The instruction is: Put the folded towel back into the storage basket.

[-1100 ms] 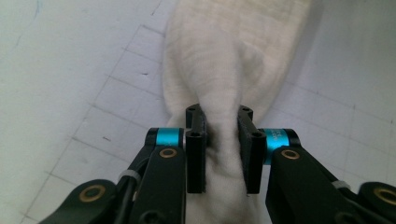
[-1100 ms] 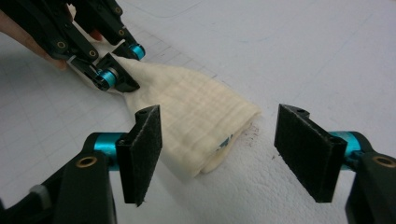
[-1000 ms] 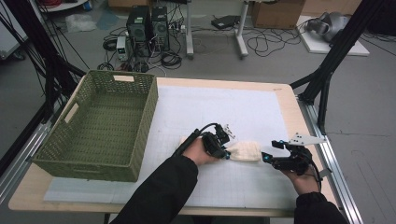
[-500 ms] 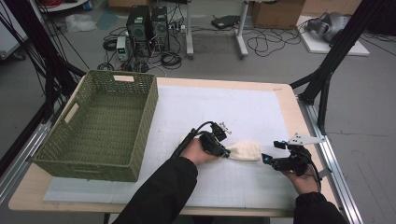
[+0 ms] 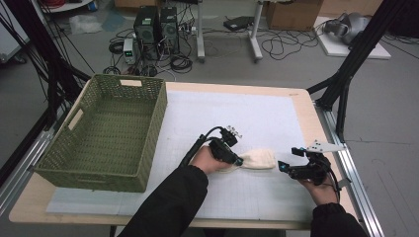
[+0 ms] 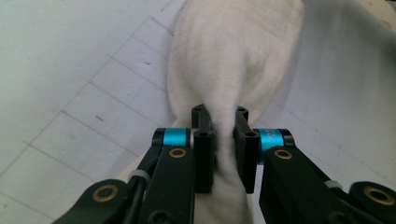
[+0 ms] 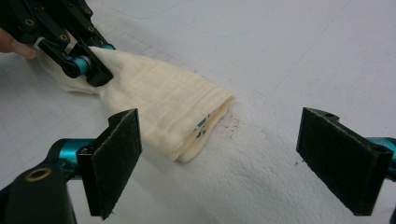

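A cream cloth (image 5: 260,159), folded into a long bundle, lies on the white gridded mat (image 5: 237,113). My left gripper (image 5: 238,161) is shut on the cloth's left end. In the left gripper view the fabric (image 6: 233,56) is bunched tightly between the black pads of that gripper (image 6: 219,116). My right gripper (image 5: 281,166) sits just right of the cloth's free end, apart from it. Its jaws have just been opening, and they stand wide with nothing between them (image 7: 223,116). The cloth's folded end (image 7: 159,102) lies ahead of the left pad, with the left gripper (image 7: 91,67) beyond.
A green woven basket (image 5: 150,128) stands on the table's left side, with nothing visible inside. The mat stretches bare behind the cloth. Black frame posts (image 5: 346,79) rise at the right edge, and cables and computer cases (image 5: 155,24) sit on the floor beyond.
The left gripper has shifted slightly to the left while pinching the cloth end. The right hand has stayed where it was.
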